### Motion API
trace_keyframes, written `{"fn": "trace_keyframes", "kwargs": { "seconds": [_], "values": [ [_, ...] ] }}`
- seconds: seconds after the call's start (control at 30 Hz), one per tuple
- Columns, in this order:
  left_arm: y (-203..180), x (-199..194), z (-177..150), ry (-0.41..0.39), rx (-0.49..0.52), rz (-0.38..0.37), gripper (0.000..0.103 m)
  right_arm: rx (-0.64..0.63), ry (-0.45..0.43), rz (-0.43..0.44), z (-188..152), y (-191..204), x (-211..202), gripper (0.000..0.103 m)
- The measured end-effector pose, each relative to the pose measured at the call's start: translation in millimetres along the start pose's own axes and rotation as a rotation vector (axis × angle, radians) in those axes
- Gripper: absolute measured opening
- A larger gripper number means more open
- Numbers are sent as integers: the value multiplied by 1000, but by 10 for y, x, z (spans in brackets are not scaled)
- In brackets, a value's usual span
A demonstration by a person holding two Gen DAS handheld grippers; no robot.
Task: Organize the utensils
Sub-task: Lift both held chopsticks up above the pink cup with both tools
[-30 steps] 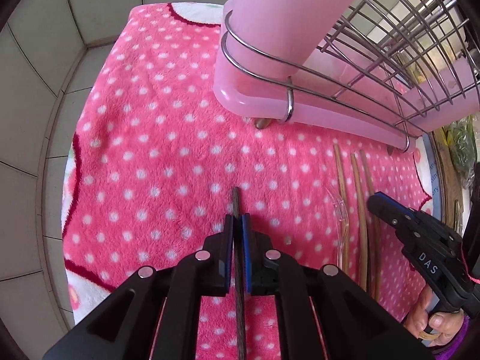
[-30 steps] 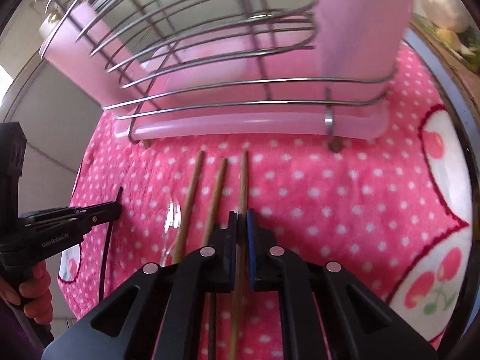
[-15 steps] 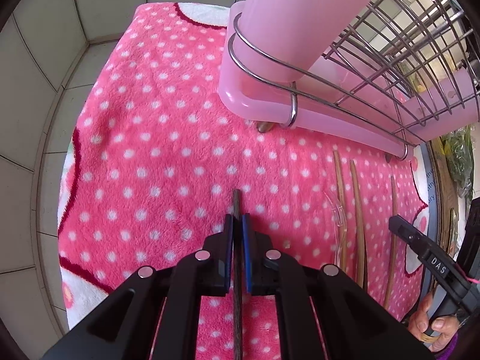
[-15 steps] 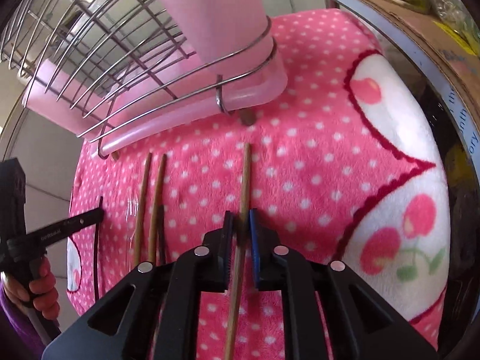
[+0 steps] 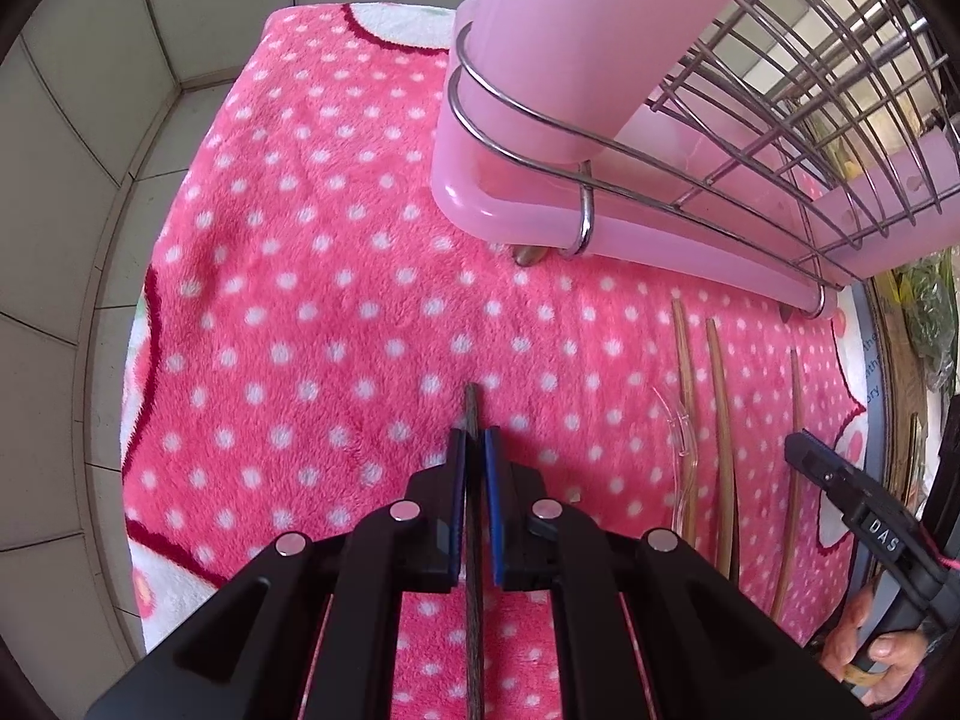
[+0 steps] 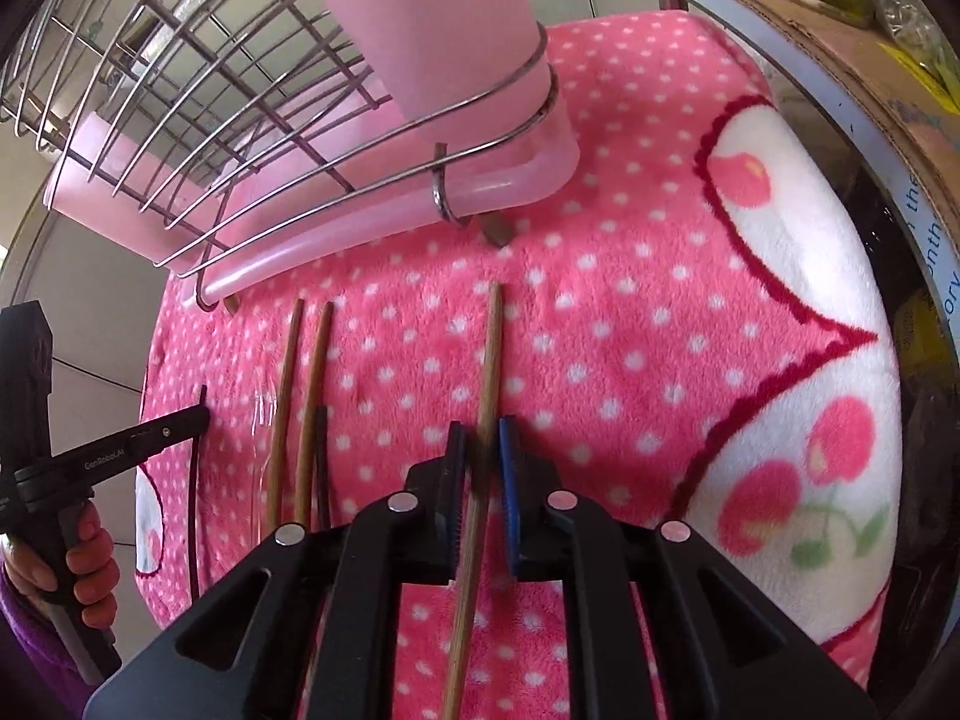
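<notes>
My left gripper [image 5: 474,441] is shut on a dark chopstick [image 5: 473,540] just above the pink dotted towel [image 5: 336,312]. My right gripper [image 6: 482,438] is shut on a light wooden chopstick [image 6: 491,348] that points toward the rack. Two more wooden chopsticks [image 6: 300,396], a short dark stick [image 6: 322,450] and a clear plastic utensil [image 6: 259,420] lie side by side on the towel to its left. The wooden chopsticks [image 5: 720,420] and the clear utensil [image 5: 678,450] also show in the left wrist view.
A wire dish rack on a pink tray [image 5: 540,222] with a tall pink utensil cup [image 5: 576,24] stands at the back of the towel. It also shows in the right wrist view [image 6: 384,204]. Tiled wall lies left, a cardboard box [image 6: 840,54] right.
My right gripper has carried its wooden chopstick to the right, away from the other two chopsticks. My left gripper has stayed nearly still with the dark chopstick.
</notes>
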State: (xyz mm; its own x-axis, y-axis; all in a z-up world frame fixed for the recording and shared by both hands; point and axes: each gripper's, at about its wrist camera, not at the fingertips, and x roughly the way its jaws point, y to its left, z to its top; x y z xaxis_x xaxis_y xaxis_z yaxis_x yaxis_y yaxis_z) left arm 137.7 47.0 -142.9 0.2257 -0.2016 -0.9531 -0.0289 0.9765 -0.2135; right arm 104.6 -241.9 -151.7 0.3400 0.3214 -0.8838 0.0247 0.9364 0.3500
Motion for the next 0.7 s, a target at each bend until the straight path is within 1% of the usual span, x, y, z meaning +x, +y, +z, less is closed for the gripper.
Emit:
{"fn": "trace_keyframes", "kwargs": {
  "seconds": [0.13, 0.2, 0.33, 0.4, 0.47, 0.5, 0.57, 0.63, 0.7],
  "values": [
    [-62, 29, 27, 12, -5, 7, 6, 20, 77, 22, 140, -18, 57, 12],
    [-84, 31, 30, 12, 9, 10, 6, 37, 110, 35, 184, -47, 74, 14],
    [-191, 55, 64, 19, 29, 13, 6, 32, 126, 29, 194, -46, 82, 14],
    [-214, 74, 88, 23, 38, 14, 6, 21, 125, 19, 185, -25, 80, 13],
    [-248, 83, 105, 16, 56, 17, 5, -9, 110, -10, 163, 11, 77, 8],
    [-241, 86, 93, 9, 60, 14, 4, -16, 99, -9, 148, 28, 76, 7],
    [-250, 70, 84, -2, 60, 7, 4, -3, 79, 11, 111, 33, 81, 7],
    [-216, 10, 26, -22, 39, -22, 4, 1, 40, 54, 61, 6, 28, 7],
    [-119, -104, -22, -58, 14, -59, 4, -1, 11, 68, 15, -27, -69, 7]
  ]
}}
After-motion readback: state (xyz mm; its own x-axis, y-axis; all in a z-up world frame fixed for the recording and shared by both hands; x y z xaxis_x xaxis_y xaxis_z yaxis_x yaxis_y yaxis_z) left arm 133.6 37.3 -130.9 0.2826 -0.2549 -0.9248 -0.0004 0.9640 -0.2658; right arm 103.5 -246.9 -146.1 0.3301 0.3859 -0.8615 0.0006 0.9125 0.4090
